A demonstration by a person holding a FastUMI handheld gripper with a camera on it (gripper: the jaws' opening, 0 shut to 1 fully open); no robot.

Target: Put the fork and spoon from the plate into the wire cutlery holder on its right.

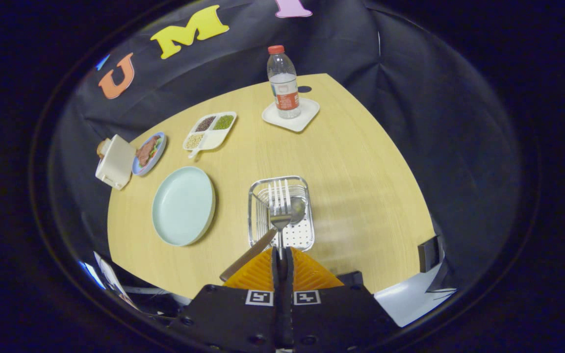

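Here we have the fork [279,203] pinched by its thin metal neck between the two orange fingers [263,272], which are closed almost flat together on it, tines pointing away from us over the wire cutlery holder [253,223]. We judge the fork to be light, stiff and slick: polished steel offers little friction, so a grip this near the head could let it swivel, and the ribbed pads are what keep it steady. Its handle seems to be the brown shaft slanting off beside the left finger, though we cannot be sure the two join.

In the holder, the spoon [296,210] appears to lie already, its bowl just to the right of the tines, over the perforated base. The pale blue plate [183,205] to the holder's left on the counter [361,186] holds nothing. Farther off, a divided tray [210,130] carries dark, green and pale beans in separate compartments, a small blue dish [149,153] holds food, and a water bottle [283,83] stands upright on a white coaster [308,117].
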